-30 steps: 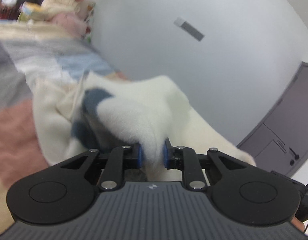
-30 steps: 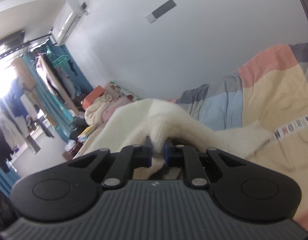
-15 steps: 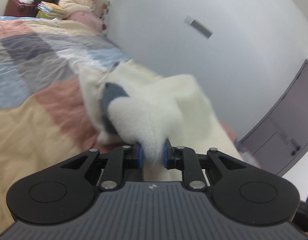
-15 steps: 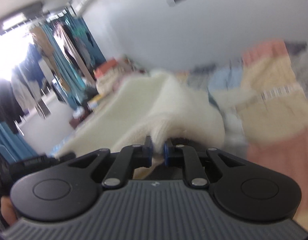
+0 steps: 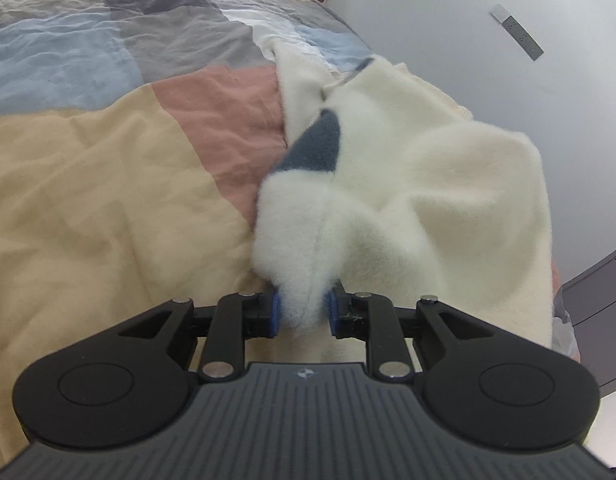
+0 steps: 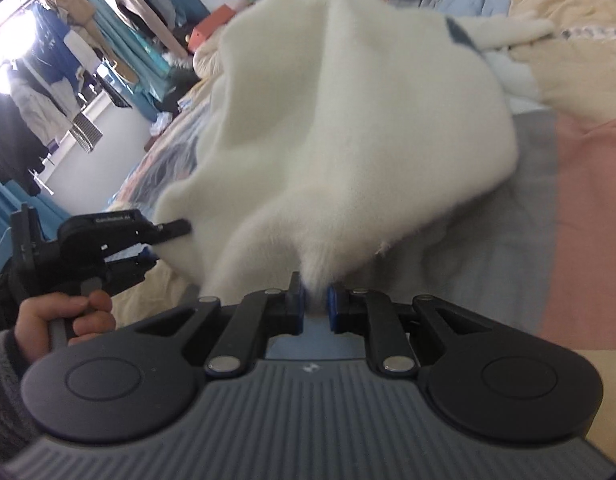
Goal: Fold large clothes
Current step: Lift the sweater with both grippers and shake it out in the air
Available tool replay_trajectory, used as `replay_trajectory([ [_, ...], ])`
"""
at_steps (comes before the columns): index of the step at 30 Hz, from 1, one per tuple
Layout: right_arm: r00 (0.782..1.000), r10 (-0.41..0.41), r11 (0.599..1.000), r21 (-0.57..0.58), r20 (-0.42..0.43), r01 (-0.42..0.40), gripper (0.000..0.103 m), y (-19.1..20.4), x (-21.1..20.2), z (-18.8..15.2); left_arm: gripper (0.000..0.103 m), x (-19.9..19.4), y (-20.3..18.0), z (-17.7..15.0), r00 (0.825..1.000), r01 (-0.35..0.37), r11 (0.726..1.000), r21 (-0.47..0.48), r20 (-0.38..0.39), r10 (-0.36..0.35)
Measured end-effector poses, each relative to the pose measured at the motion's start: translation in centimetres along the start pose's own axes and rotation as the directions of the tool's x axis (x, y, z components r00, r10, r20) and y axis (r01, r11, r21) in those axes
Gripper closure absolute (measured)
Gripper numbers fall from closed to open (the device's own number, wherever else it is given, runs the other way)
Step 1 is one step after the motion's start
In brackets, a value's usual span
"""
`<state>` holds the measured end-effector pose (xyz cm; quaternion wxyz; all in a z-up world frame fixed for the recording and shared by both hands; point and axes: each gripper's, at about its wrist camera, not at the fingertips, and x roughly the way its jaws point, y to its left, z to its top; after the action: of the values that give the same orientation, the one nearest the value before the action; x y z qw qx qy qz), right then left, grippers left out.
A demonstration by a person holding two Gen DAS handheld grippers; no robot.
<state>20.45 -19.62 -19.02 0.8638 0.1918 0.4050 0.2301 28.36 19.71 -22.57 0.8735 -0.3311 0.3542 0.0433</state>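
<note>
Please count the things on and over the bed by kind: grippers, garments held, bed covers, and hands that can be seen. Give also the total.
Grippers: 2, the left gripper and the right gripper
Garments held: 1, the cream fleece garment, with a dark blue patch
Bed covers: 1, the patchwork quilt
Hands seen: 1, the left hand
Total: 5

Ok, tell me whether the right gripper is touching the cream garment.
Touching. The right wrist view shows the right gripper pinching a fold of the cream garment between its blue pads.
</note>
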Motion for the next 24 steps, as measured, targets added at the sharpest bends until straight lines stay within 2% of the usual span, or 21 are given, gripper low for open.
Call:
replay_trajectory([
  [2,1.0,0.001,1.0,0.016,-0.004,-0.001,0.086,0.0,-0.2,0.1,0.069,-0.5,-0.2,-0.2,1.0,-0.006,1.0,-0.001,-0.005,0.006],
  [4,1.0,-0.003,1.0,0.031,0.003,0.003,0.082,0.1,-0.7,0.1,0.044,-1.2,-0.3,-0.5,1.0,0.001,1.0,-0.009,-0.011,-0.001],
  [5,1.0,-0.005,0.999,0.044,0.005,0.005,0.077,0.0,-1.1,0.1,0.038,-1.6,-0.3,-0.8,1.0,0.007,1.0,-0.022,-0.017,-0.007],
  [6,1.0,-0.001,0.998,0.063,0.011,0.0,0.057,-0.4,-1.4,0.1,0.034,-2.1,-0.4,-1.1,1.0,0.012,0.999,-0.043,-0.026,-0.013],
  [7,1.0,0.013,0.996,0.089,0.023,-0.015,0.032,-0.7,-1.8,0.0,0.032,-2.8,-0.4,-1.6,0.999,0.026,0.998,-0.058,-0.03,-0.028],
  [8,0.999,0.03,0.992,0.118,0.043,-0.035,0.026,-1.0,-2.4,-0.2,0.03,-3.3,-0.6,-1.9,0.999,0.034,0.998,-0.06,-0.03,-0.036],
  [10,0.996,0.061,0.985,0.158,0.067,-0.071,0.025,-1.3,-3.5,-0.2,0.026,-4.3,-0.9,-2.7,0.999,0.038,0.996,-0.078,-0.024,-0.04],
  [13,0.988,0.013,0.972,0.231,0.155,-0.049,0.025,-2.0,-5.4,-0.2,0.023,-4.8,-0.9,-4.2,0.997,0.05,0.991,-0.125,-0.044,-0.055],
  [16,0.982,0.001,0.952,0.301,0.188,-0.058,0.025,-3.4,-5.9,0.1,0.021,-4.2,-1.2,-5.4,0.994,0.053,0.987,-0.152,-0.086,-0.066],
  [20,0.986,0.022,0.937,0.339,0.167,-0.078,0.025,-4.4,-4.5,0.4,0.021,-1.9,-1.7,-6.5,0.988,0.072,0.985,-0.157,-0.126,-0.093],
  [24,0.989,0.026,0.953,0.294,0.147,-0.069,0.026,-4.0,-2.8,1.0,0.021,-0.1,-1.0,-6.5,0.985,0.093,0.967,-0.239,-0.118,-0.124],
])
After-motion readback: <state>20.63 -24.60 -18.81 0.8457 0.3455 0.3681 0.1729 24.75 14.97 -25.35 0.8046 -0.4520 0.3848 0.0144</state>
